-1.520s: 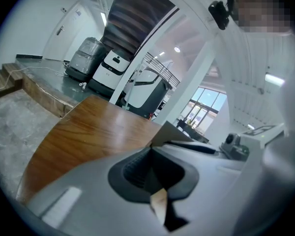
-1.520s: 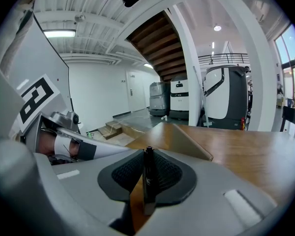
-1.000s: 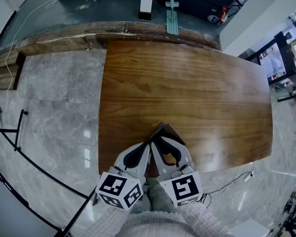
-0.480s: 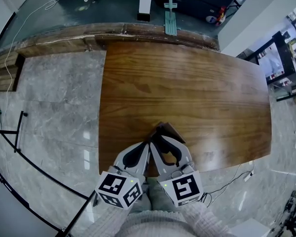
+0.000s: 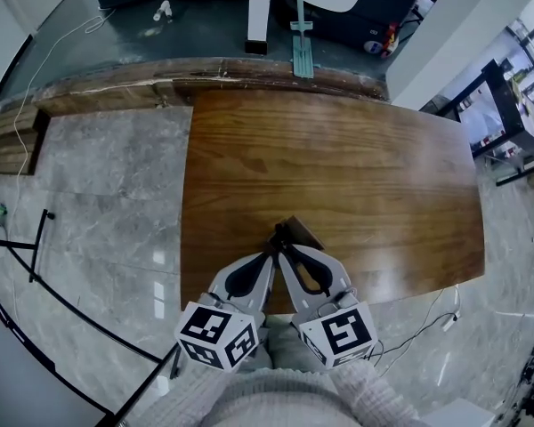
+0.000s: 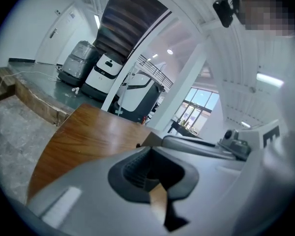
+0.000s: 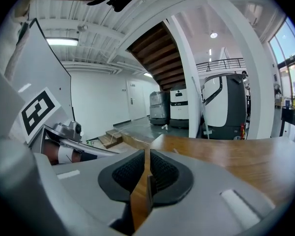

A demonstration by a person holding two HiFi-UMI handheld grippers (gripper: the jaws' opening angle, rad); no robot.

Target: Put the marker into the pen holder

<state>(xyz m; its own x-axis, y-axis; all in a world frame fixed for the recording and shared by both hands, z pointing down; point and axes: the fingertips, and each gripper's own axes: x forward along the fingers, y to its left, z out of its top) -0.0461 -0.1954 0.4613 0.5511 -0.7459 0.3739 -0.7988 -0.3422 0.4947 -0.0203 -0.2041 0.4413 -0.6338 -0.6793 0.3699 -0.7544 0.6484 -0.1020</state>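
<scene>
No marker and no pen holder show in any view. My left gripper [image 5: 272,241] and right gripper [image 5: 284,238] rest side by side over the near edge of the wooden table [image 5: 338,167], tips nearly touching each other. In the left gripper view the left gripper [image 6: 151,154] is shut with nothing in it, and only a sliver of table wood shows through the seam. The right gripper [image 7: 147,155] is likewise shut on nothing in its own view. A small dark brown patch [image 5: 301,233] lies just beyond the tips; I cannot tell what it is.
Grey marble floor [image 5: 98,194] surrounds the table. A long wooden step [image 5: 116,83] runs behind the far edge. Black stand legs [image 5: 36,247] cross the floor at the left, a cable [image 5: 427,314] trails at the right. White machines [image 7: 226,104] stand beyond the table.
Both grippers stay together at the table's near edge, only drifting slightly. The head view has shifted a little, so the table sits slightly lower in the frame.
</scene>
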